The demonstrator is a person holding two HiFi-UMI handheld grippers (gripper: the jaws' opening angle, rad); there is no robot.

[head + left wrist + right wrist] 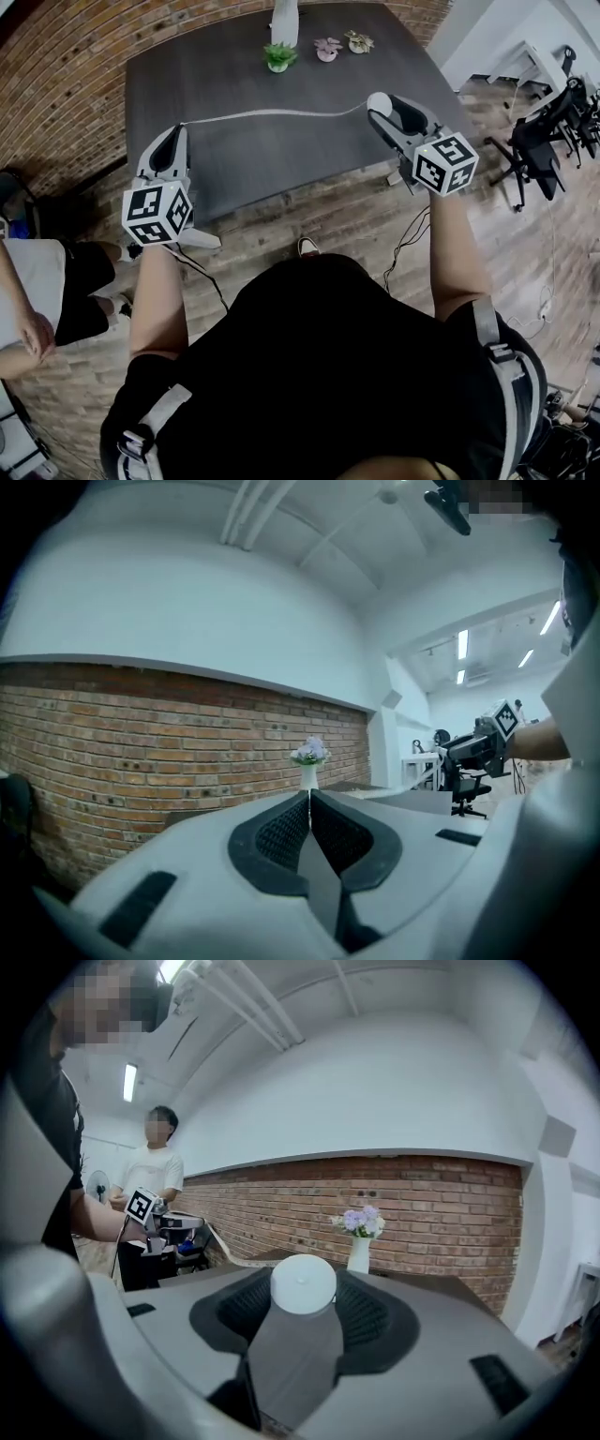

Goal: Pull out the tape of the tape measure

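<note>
Head view, with left and right gripper views. A dark rectangular table (281,159) stands on a wooden floor (356,216) against a brick wall (66,84). A person in black (328,375) stands at its near edge, forearms raised and spread wide. A second person (37,281) in a white top is at the left margin, and an office chair (539,141) stands at the right.

The left gripper (178,131) is held level above the table's left front corner. Its jaws are pressed together (308,803), pinching the free end of the tape (272,113). The right gripper (382,105) is near the table's right front edge. Its jaws stand apart and are clamped on the tape measure case (378,101), a white round body seen end-on between the pads (303,1284).

The tape is drawn out in the air above the front part of the table, running in a shallow curve from the case to the left gripper. In the right gripper view it arcs away to the left (225,1252).

At the far end of the table stand a white vase (285,21) holding pale purple flowers (361,1221), a green plant (279,56) in a white pot, and two small potted plants (328,48) side by side
</note>
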